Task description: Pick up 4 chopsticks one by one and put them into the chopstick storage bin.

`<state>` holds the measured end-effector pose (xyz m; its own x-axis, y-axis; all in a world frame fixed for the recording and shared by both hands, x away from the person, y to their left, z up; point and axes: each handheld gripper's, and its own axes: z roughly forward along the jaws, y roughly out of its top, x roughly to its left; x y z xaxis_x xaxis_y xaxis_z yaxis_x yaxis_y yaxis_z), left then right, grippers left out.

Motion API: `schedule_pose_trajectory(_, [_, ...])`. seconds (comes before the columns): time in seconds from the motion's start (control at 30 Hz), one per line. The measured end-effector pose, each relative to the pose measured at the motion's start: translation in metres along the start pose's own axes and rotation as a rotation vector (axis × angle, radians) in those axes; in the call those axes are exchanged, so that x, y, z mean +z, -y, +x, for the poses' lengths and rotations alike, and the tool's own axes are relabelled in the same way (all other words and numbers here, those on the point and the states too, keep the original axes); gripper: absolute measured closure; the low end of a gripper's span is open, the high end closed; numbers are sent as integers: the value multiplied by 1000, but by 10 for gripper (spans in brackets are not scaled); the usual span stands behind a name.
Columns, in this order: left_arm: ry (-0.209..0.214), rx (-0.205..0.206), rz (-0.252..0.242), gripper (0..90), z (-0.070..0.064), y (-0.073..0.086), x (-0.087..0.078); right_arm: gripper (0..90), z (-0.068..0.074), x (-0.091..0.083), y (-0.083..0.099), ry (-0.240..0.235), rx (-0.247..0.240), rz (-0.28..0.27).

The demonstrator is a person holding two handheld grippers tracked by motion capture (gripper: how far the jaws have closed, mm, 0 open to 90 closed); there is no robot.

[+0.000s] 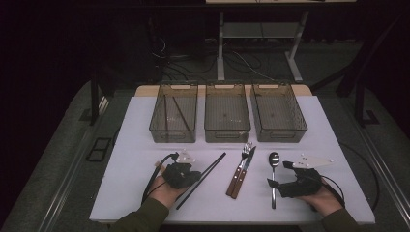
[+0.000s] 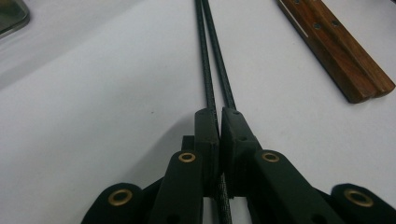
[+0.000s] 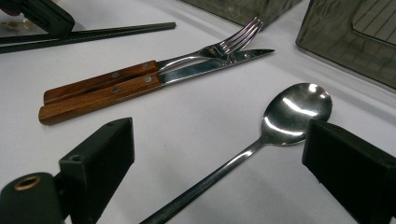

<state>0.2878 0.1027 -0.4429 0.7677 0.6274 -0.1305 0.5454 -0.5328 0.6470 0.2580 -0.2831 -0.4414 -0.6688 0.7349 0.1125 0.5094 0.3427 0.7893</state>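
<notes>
A pair of black chopsticks point(image 1: 205, 176) lies slantwise on the white table point(image 1: 145, 145). My left gripper point(image 1: 194, 176) is shut on them near their middle; in the left gripper view the sticks point(image 2: 212, 60) run straight out from between the closed jaws point(image 2: 219, 115). A steel spoon point(image 1: 273, 174) lies at the right. My right gripper point(image 1: 273, 185) stands open with one jaw on each side of the spoon's handle point(image 3: 219, 170), touching nothing. The spoon's bowl point(image 3: 296, 112) lies just past the jaws point(image 3: 224, 149).
A fork point(image 1: 245, 153) and a knife point(image 1: 241, 173) with wooden handles lie side by side between chopsticks and spoon. Three smoky plastic bins stand in a row at the back: left point(image 1: 159, 126), holding thin dark sticks, middle point(image 1: 227, 129) and right point(image 1: 290, 129).
</notes>
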Motion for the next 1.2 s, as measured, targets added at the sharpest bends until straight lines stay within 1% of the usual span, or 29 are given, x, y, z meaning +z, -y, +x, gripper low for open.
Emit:
schedule_pose_trajectory(0.03, [-2, 6, -1, 859, 0, 0, 0, 89, 0, 0, 0, 0, 0, 0])
schedule_pose_trajectory(0.1, [5, -1, -3, 860, 0, -1, 1, 89, 0, 0, 0, -1, 0, -1])
schedule_pose_trajectory(0.17, [4, -2, -6, 860, 0, -2, 1, 89, 0, 0, 0, 0, 0, -2])
schedule_pose_trajectory(0.27, [5, -5, -25, 860, 1, -2, -2, 89, 0, -1, 0, 2, 1, -2])
schedule_pose_trajectory(0.4, [30, -19, -44, 860, 2, -3, -5, 89, 0, 0, 0, -1, 0, -2])
schedule_pose_trajectory(0.5, [49, -29, -83, 860, 1, -5, -6, 89, 0, 0, 0, -1, 1, -2])
schedule_pose_trajectory(0.53, [54, -18, -85, 860, 1, -7, -8, 89, 0, 0, 0, -1, 0, -1])
schedule_pose_trajectory(0.57, [55, -21, -102, 860, -1, -8, -8, 89, 0, 0, 0, -1, 1, -2])
schedule_pose_trajectory(0.77, [76, -15, -147, 861, -4, -15, -12, 89, 0, 0, 0, -3, 0, -1])
schedule_pose_trajectory(0.8, [81, -21, -151, 861, -4, -16, -12, 88, 0, 0, 0, -2, 2, -2])
schedule_pose_trajectory(0.87, [88, -8, -158, 861, -4, -20, -14, 88, 0, 0, 0, -2, 2, -2])
schedule_pose_trajectory(0.93, [94, -5, -167, 861, -4, -25, -15, 89, 0, 0, 0, -3, 2, -2])
schedule_pose_trajectory(1.0, [97, 10, -165, 861, -4, -29, -16, 89, 0, 0, 0, -3, 3, -2])
schedule_pose_trajectory(1.07, [100, 12, -164, 861, -5, -34, -16, 89, 0, 0, 0, -3, 5, -2])
schedule_pose_trajectory(1.2, [97, 44, -154, 861, -1, -41, -20, 89, 0, 0, 0, -4, 6, -3])
